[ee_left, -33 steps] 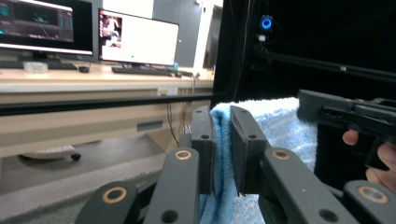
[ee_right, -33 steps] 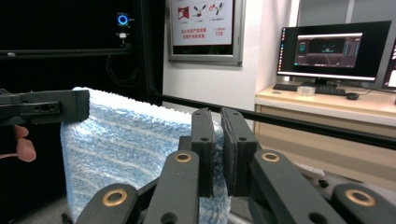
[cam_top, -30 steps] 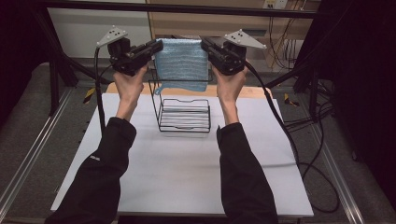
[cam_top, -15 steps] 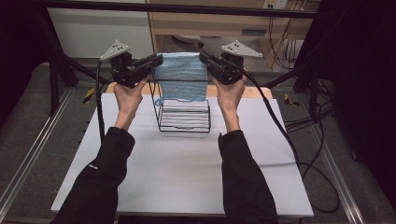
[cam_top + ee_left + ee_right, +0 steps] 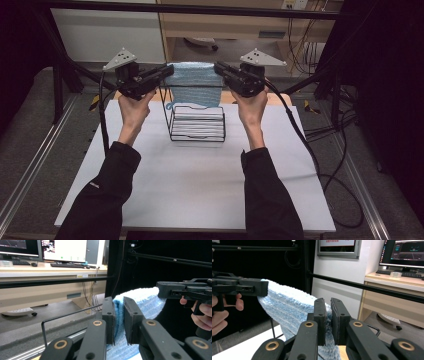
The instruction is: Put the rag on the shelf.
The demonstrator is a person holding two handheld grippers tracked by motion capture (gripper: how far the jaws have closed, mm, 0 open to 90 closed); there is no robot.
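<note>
High view: the left hand-held gripper [image 5: 167, 75] and the right hand-held gripper [image 5: 220, 70] each clamp an upper corner of a blue towel [image 5: 194, 89], stretching it flat between them above the far part of the desk [image 5: 200, 185]. Left gripper view shows that gripper's two black jaws pressed on a fold of the blue towel [image 5: 140, 302], with the cloth running off to the right hand-held gripper [image 5: 160, 291] at the picture's right edge. Right gripper view shows its own jaws likewise shut on the towel's edge [image 5: 287, 310], the fabric sagging slightly on its way to the left hand-held gripper [image 5: 265, 287]. The towel hangs directly over a black wire rack [image 5: 197, 122], which stands upright on the white desk between the person's two hands; the cloth's lower edge reaches the rack's top rim, and whether it touches the wire cannot be told. A small blue loop dangles at the towel's lower left corner. Black sleeves reach in from the near edge. Beyond the desk stand a wooden bench and a dark metal frame [image 5: 200, 9].
</note>
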